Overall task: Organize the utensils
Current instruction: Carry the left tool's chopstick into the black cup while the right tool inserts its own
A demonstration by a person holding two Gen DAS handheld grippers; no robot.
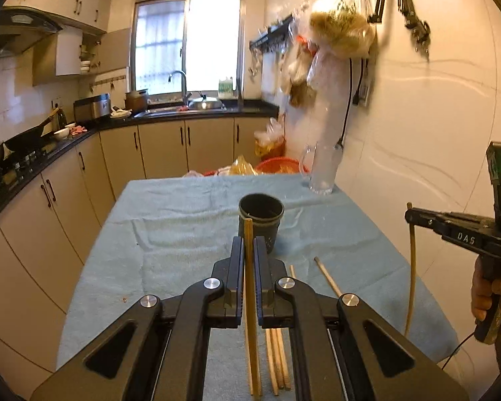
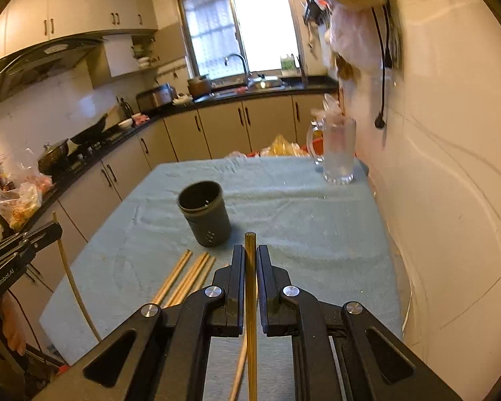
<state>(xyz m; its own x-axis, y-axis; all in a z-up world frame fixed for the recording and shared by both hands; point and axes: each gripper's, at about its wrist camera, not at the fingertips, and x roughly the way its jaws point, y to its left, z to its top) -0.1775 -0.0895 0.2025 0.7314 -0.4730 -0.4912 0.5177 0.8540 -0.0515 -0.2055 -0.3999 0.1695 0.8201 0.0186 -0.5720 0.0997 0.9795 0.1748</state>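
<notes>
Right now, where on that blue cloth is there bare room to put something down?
Free: the wide stretch of blue cloth between the dark cup and the glass mug, and the strip left of the cup toward the cabinets. Crowded: the near edge, where loose chopsticks lie just in front of the cup, below both tongs, each clamping one chopstick.

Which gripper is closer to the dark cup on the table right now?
Probably left, narrowly. The left gripper, shut on a chopstick, faces the dark cup head-on. The right gripper, holding another chopstick, sits to the cup's right.
</notes>
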